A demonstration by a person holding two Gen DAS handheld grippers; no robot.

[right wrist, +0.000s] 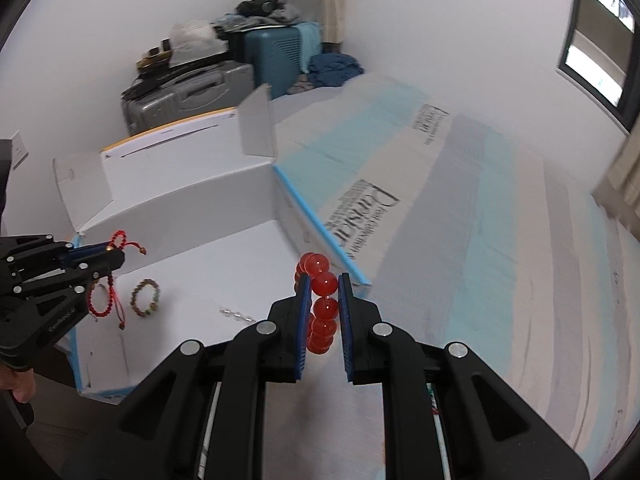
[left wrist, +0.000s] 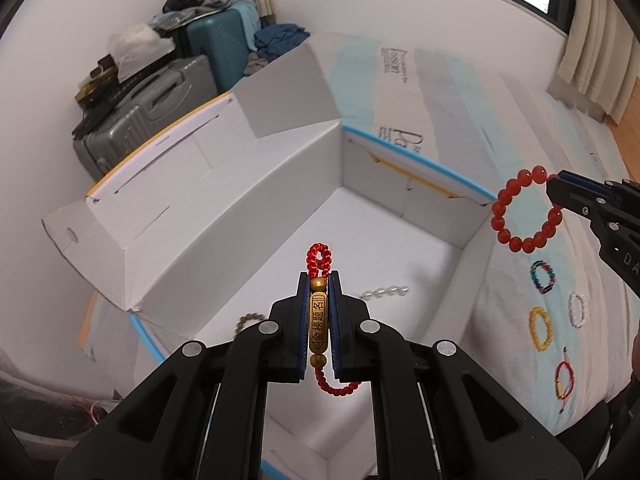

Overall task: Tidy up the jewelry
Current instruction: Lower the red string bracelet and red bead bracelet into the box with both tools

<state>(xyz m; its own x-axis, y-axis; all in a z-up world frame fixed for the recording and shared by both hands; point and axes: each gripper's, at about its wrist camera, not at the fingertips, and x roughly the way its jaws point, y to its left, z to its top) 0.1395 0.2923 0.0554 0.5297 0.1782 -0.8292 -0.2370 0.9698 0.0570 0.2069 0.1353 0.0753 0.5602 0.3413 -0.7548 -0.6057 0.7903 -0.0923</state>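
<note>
1. Left gripper point(left wrist: 319, 316) is pinching the gold bar of the red cord bracelet point(left wrist: 319, 322), jaws pressed flat on both its sides, hanging above the open white box point(left wrist: 280, 184).
2. Right gripper point(right wrist: 323, 312) clamps the red bead bracelet point(right wrist: 322, 308) by a couple of beads; the rest of the loop hangs free, just outside the box's blue-edged wall.
3. Already lying in the box: a brownish bead bracelet point(right wrist: 146, 298) and a clear bead strand point(right wrist: 236, 314).
4. More bracelets wait on the mattress point(left wrist: 440, 92), including a yellow bracelet point(left wrist: 541, 328).
5. Risk: round, glossy beads give a poor hold, so they could roll out of the pads before the loop crosses the wall.
6. Risk: the cord's dangling tail could snag on the jaws at release.
</note>
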